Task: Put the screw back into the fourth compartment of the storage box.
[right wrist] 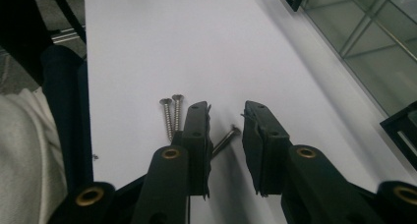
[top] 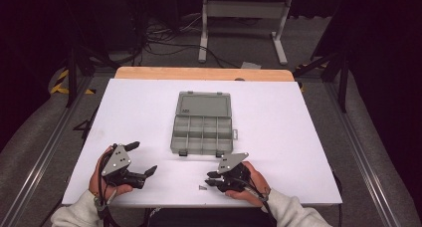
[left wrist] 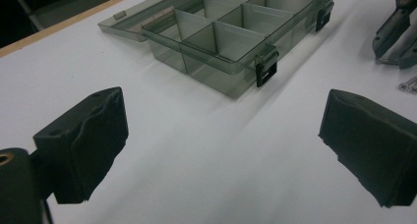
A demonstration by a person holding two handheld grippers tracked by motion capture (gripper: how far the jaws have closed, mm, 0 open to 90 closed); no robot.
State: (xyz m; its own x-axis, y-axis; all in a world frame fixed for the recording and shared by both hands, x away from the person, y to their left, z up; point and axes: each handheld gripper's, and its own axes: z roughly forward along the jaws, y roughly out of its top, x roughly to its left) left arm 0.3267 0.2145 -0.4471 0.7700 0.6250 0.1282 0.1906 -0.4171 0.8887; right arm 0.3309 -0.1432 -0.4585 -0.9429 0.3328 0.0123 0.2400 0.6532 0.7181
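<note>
An open clear grey compartment box [top: 202,135] sits mid-table with its lid [top: 204,104] laid flat behind it and its cells bare. Three small screws [top: 202,187] lie near the front edge. My right gripper [top: 211,178] is low over them and open by a narrow gap [right wrist: 227,111]. One screw [right wrist: 227,137] lies slanted on the table between its jaws, apparently untouched by either. Two more screws [right wrist: 170,113] lie side by side just left of the left jaw. My left gripper [top: 143,158] is wide open and holds nothing [left wrist: 221,135], aimed at the box [left wrist: 236,32].
The white table top [top: 278,137] has a wooden strip [top: 204,73] along its far edge. The box's black latches [left wrist: 265,71] face the front. The right gripper [left wrist: 396,30] and screws [left wrist: 409,84] appear at the left gripper view's right edge. A sleeve [right wrist: 24,155] is near the table's front edge.
</note>
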